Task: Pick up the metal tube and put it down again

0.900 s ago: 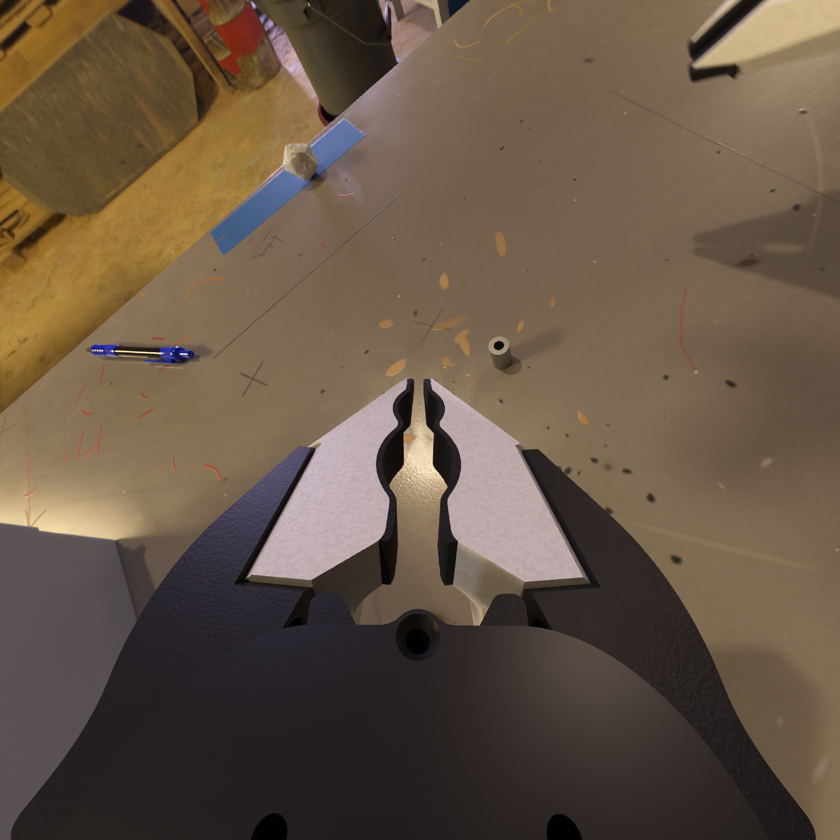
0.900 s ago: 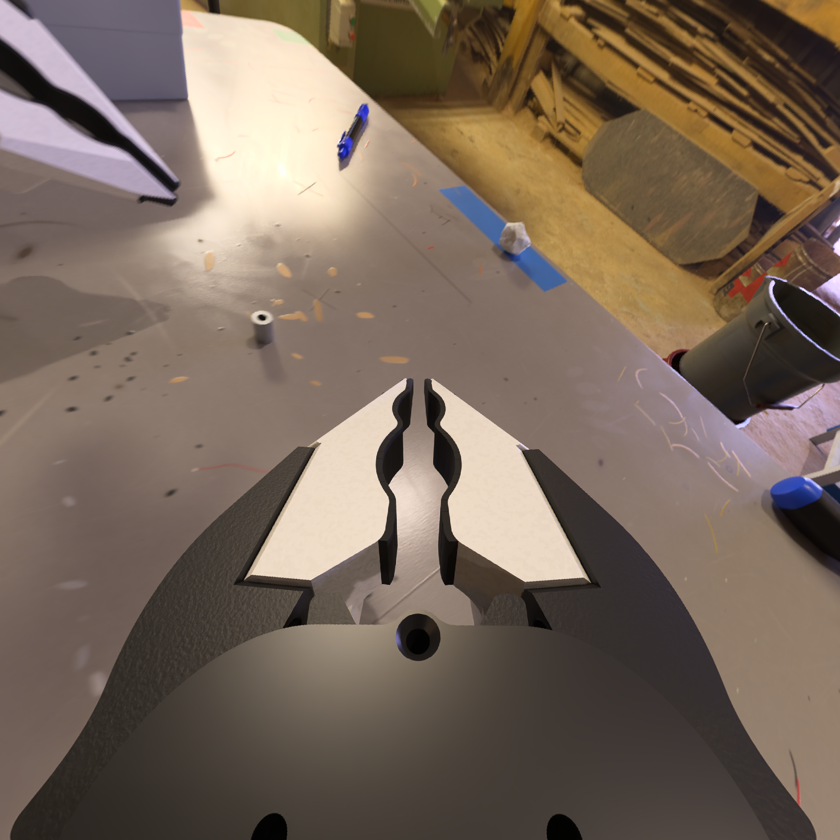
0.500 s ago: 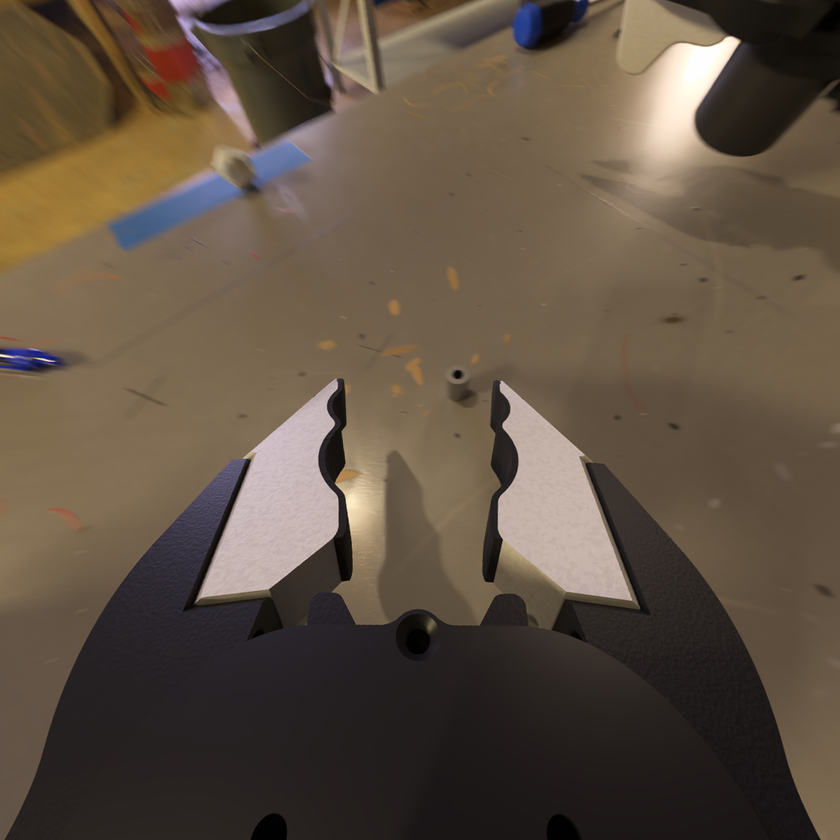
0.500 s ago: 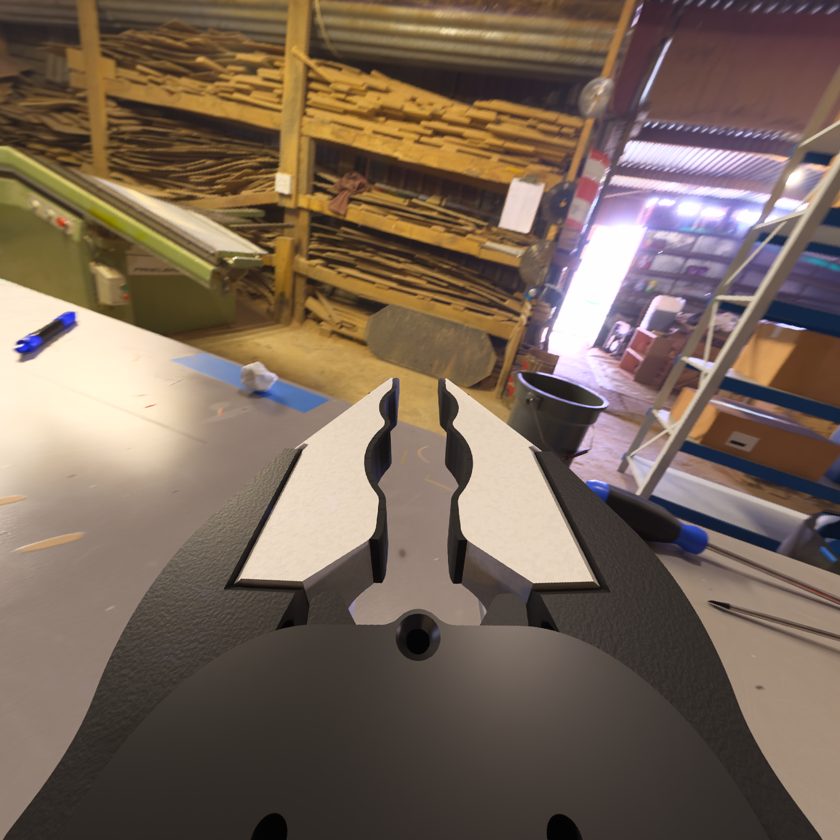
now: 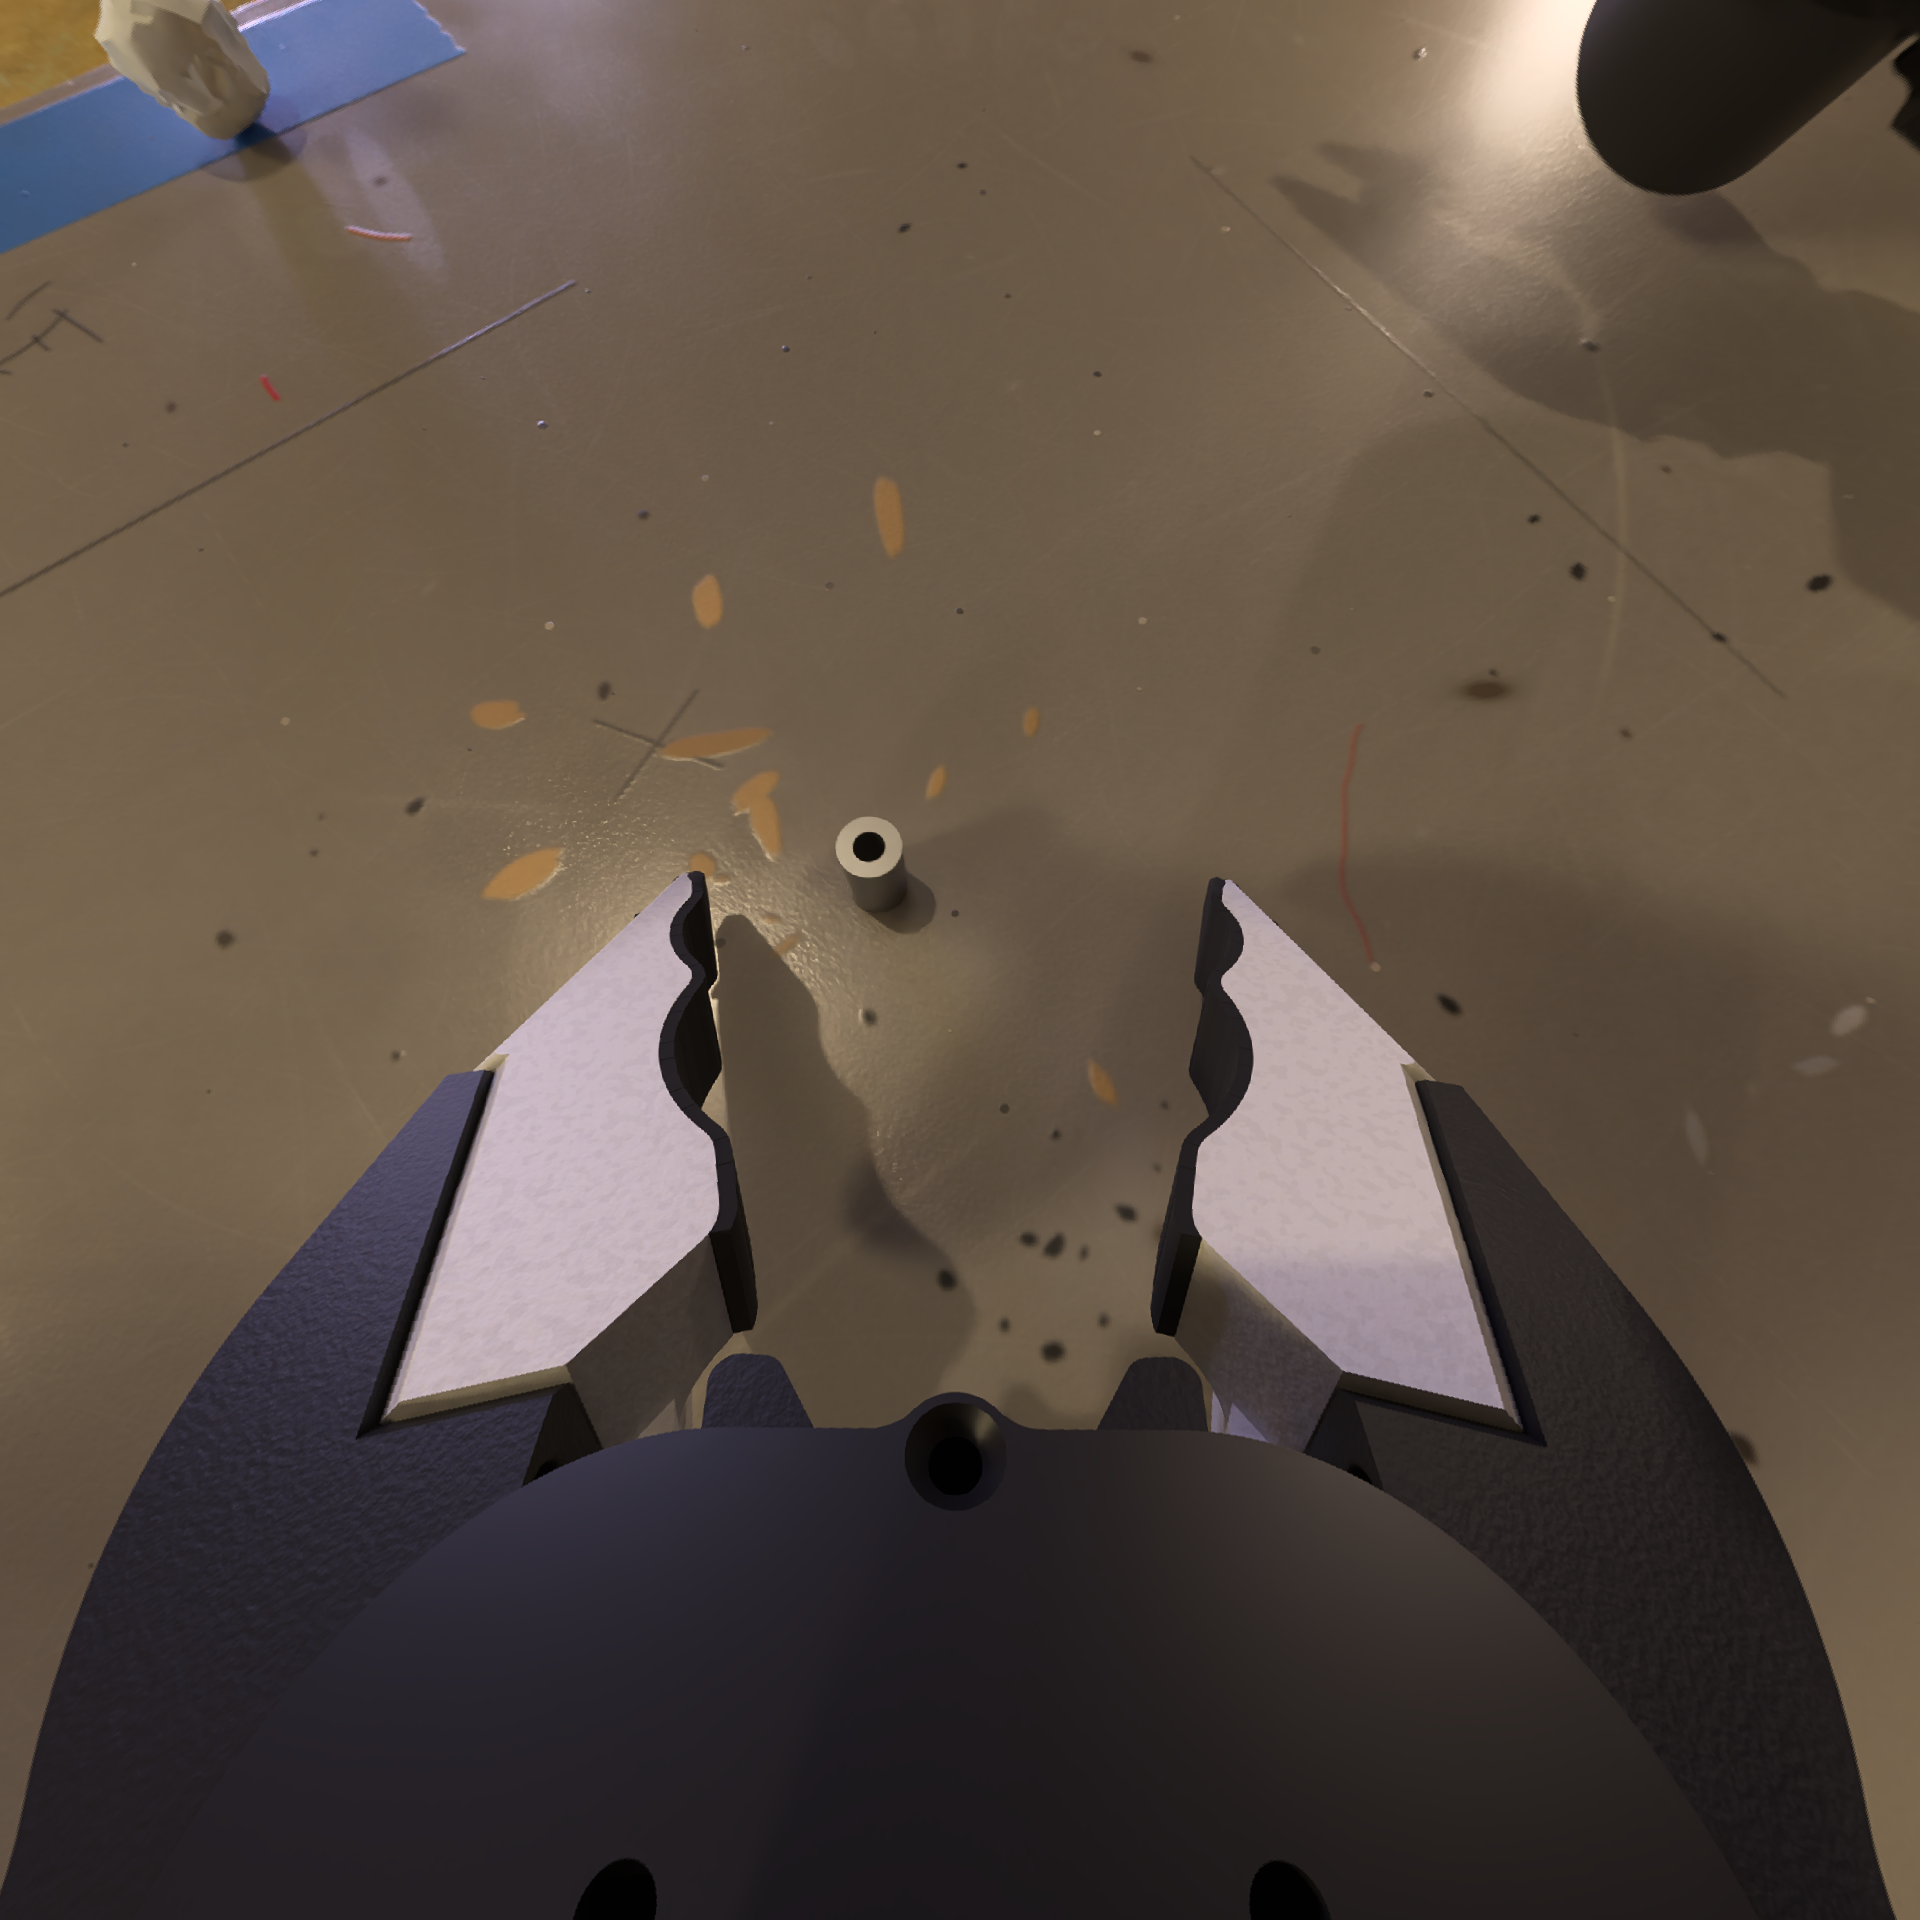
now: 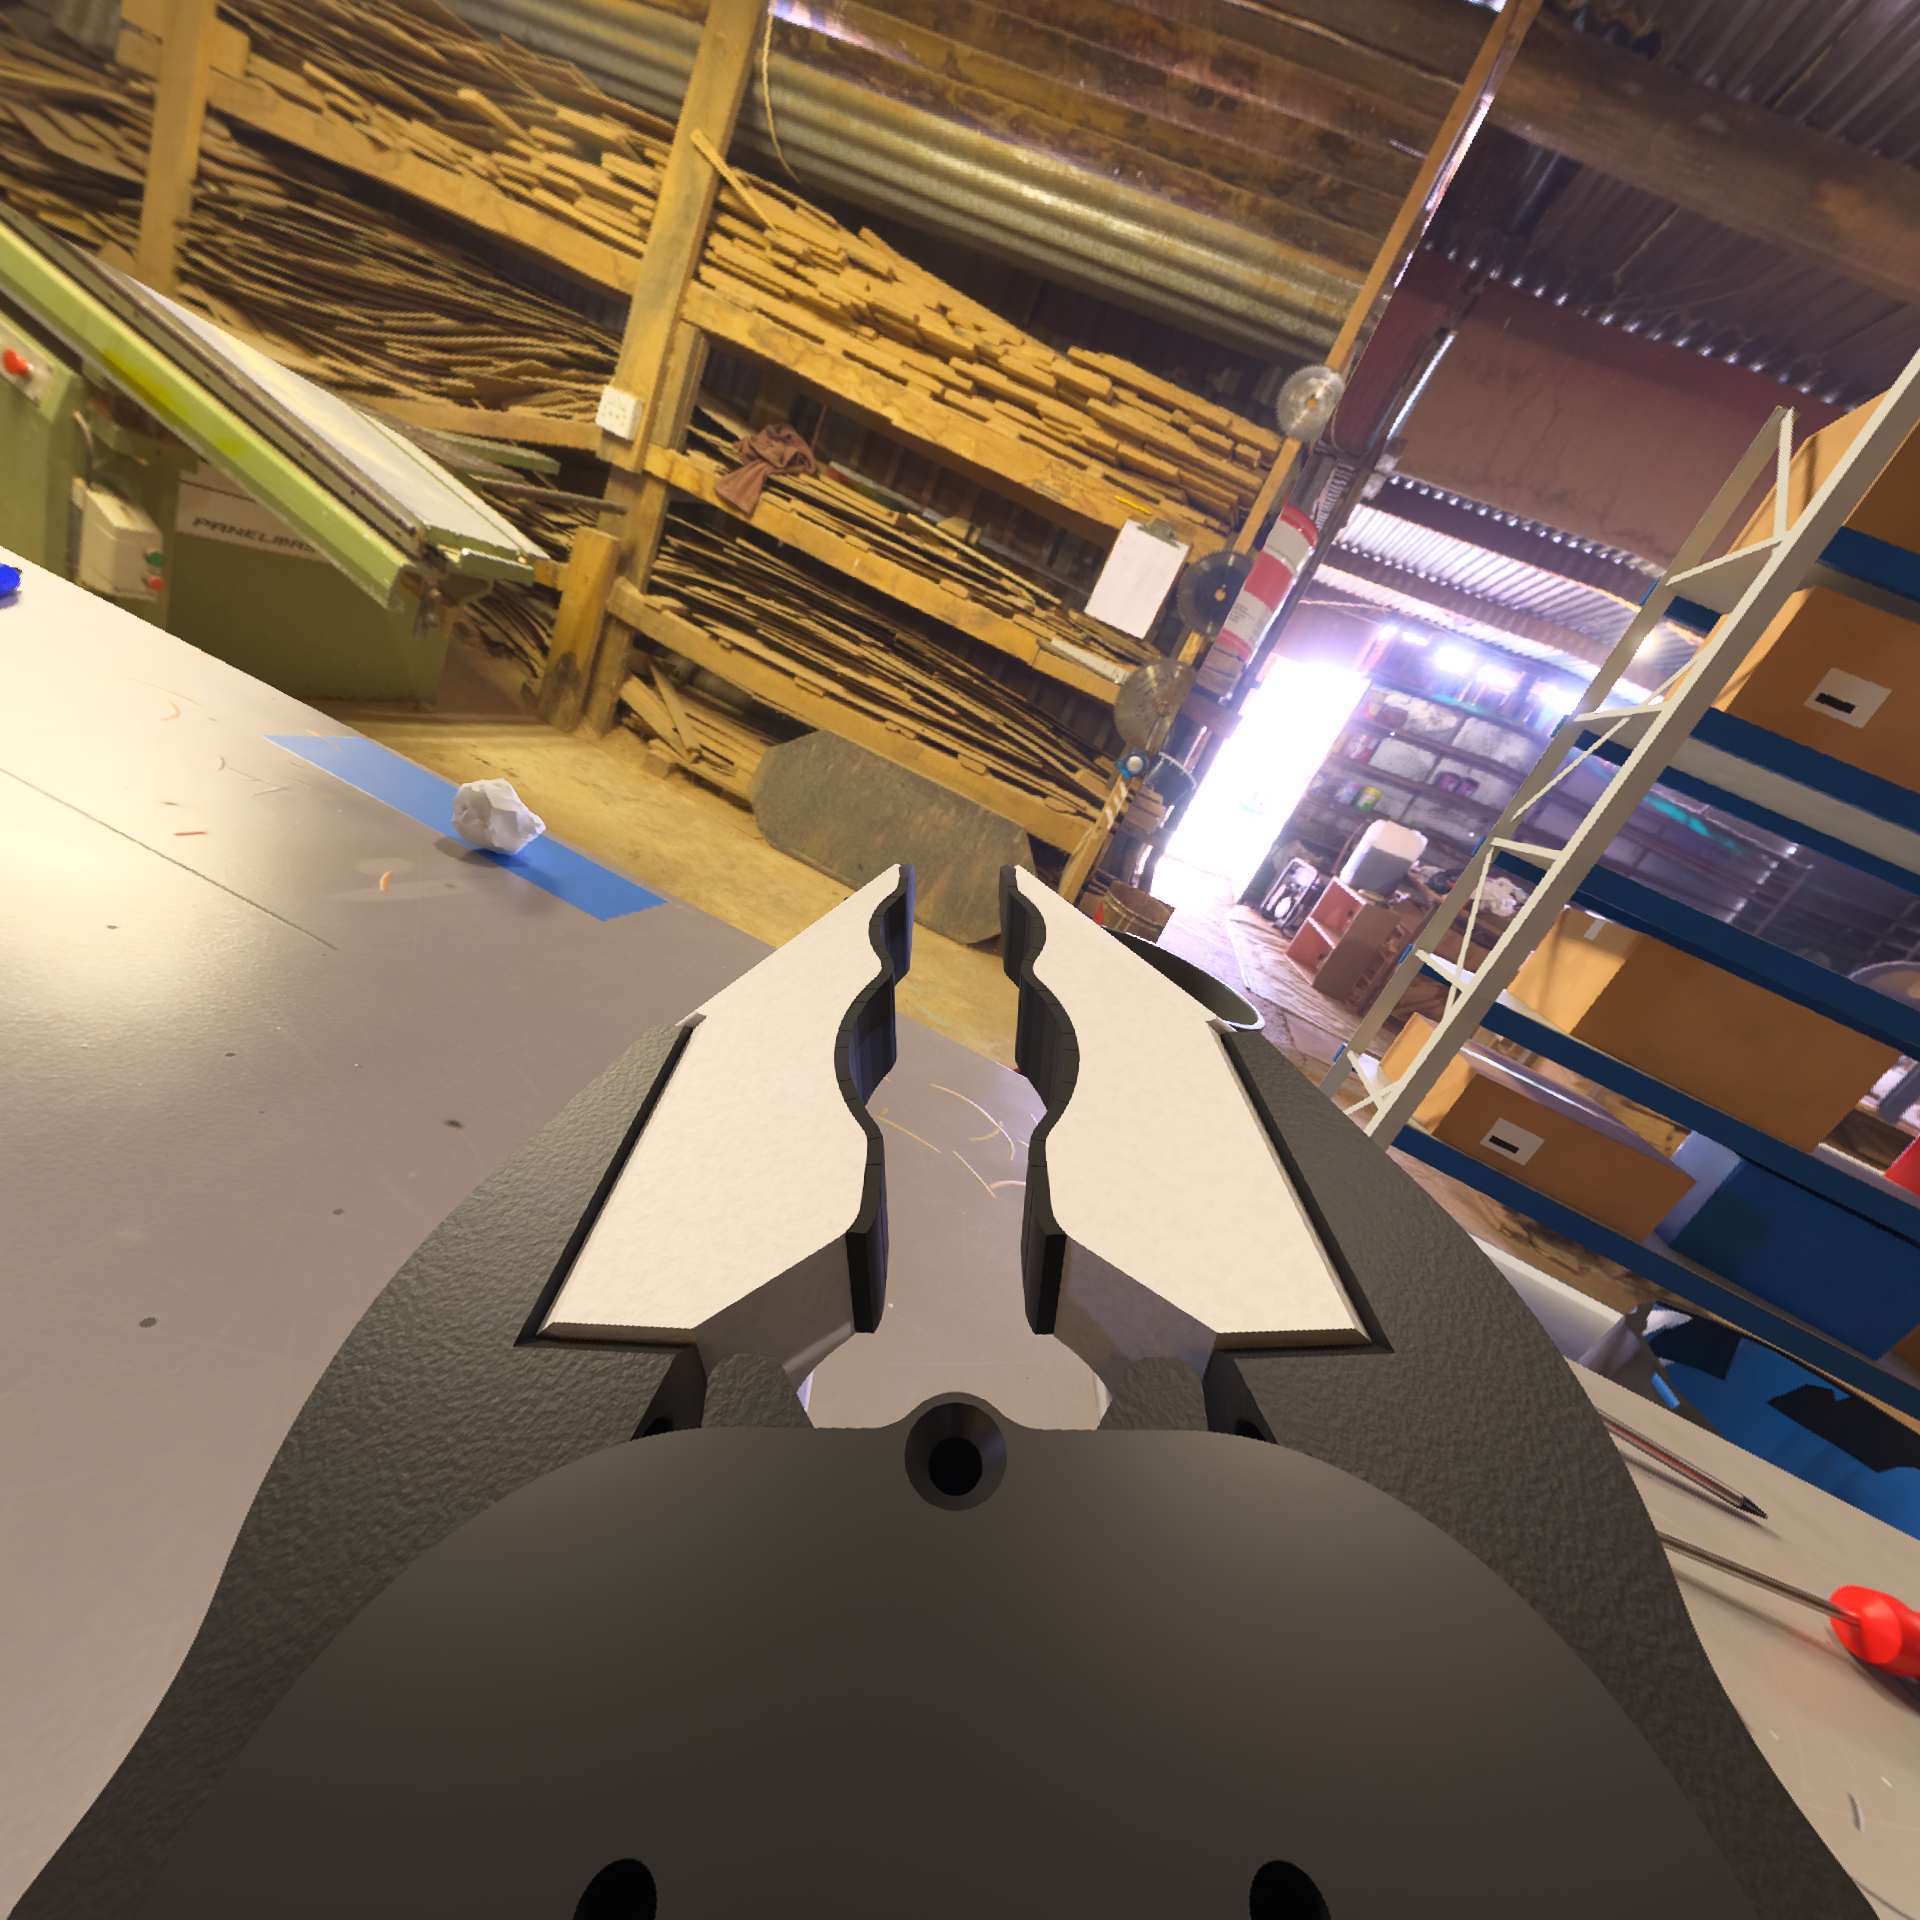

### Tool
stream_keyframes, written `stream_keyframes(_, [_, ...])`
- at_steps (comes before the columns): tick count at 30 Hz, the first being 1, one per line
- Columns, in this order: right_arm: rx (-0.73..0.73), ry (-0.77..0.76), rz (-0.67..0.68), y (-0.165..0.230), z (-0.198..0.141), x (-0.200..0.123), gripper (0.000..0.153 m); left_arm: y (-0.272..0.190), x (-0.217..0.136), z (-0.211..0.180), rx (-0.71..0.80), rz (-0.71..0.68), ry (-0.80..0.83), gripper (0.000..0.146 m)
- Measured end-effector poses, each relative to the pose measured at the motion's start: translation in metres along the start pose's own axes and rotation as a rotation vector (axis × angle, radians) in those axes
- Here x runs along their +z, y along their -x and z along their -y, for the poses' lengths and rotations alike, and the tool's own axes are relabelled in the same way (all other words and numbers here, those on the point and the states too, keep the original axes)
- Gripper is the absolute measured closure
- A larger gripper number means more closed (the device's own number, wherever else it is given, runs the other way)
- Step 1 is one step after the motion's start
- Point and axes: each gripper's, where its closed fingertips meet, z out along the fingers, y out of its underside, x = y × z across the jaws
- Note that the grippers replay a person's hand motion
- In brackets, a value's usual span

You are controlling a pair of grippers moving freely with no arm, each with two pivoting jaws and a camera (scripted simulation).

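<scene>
1. In the left wrist view, a strip of blue tape (image 5: 156, 135) lies at the far left edge of the grey counter (image 5: 1143, 312), and a crumpled white paper ball (image 5: 187, 62) sits on it.
2. Pencil lines, a crossed mark and orange flecks (image 5: 717, 743) are scattered over the middle of the counter.
3. The left hand-held gripper (image 5: 956, 894) hangs above the counter with its jaws spread wide and nothing between them.
4. The metal tube (image 5: 873, 873) stands upright on the counter, its open bore facing up. It is just beyond the fingertips, nearer the left finger (image 5: 582, 1122) than the right finger (image 5: 1320, 1143), and touches neither.
5. At the top right, a dark rounded body (image 5: 1704, 94) reaches in over the counter and throws a broad shadow below it.
6. In the right wrist view, the same tape (image 6: 447, 821) and paper ball (image 6: 497, 816) lie at the left, near the counter's far edge.
7. The right hand-held gripper (image 6: 956, 883) points out past the counter toward wooden shelves stacked with boards (image 6: 883, 416). Its jaws stand a narrow gap apart and hold nothing.
8. The tube does not show in this view.
9. At the right, blue shelving carries cardboard boxes (image 6: 1714, 1018), and a red-handled tool (image 6: 1870, 1642) lies on the counter at the frame's edge.
</scene>
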Motion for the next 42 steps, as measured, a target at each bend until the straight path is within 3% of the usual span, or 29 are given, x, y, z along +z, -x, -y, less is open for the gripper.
stream_keyframes(9, [0.03,0.008,0.002,-0.002,-0.003,-0.002,0.138,0.022,0.003,0.0,0.041,0.118,0.037,0.057])
stream_keyframes(13, [0.031,0.015,0.007,-0.002,-0.004,-0.001,0.138,0.042,-0.006,-0.002,0.064,0.23,0.04,0.049])
stream_keyframes(17, [0.029,0.014,0.002,-0.002,-0.004,-0.002,0.139,0.023,-0.004,0.0,0.094,0.016,-0.007,0.055])
stream_keyframes(26, [0.019,0.015,0.009,0.0,-0.004,-0.003,0.14,0.008,-0.004,0.005,0.246,-0.368,0.029,0.094])
stream_keyframes(30, [0.021,0.013,0.009,0.0,-0.003,-0.004,0.141,0.019,0.003,-0.001,0.304,-0.382,0.116,0.1])
stream_keyframes(42, [0.008,0.016,0.012,0.001,-0.004,-0.003,0.141,0.014,0.006,0.001,0.305,-0.463,0.085,0.106])
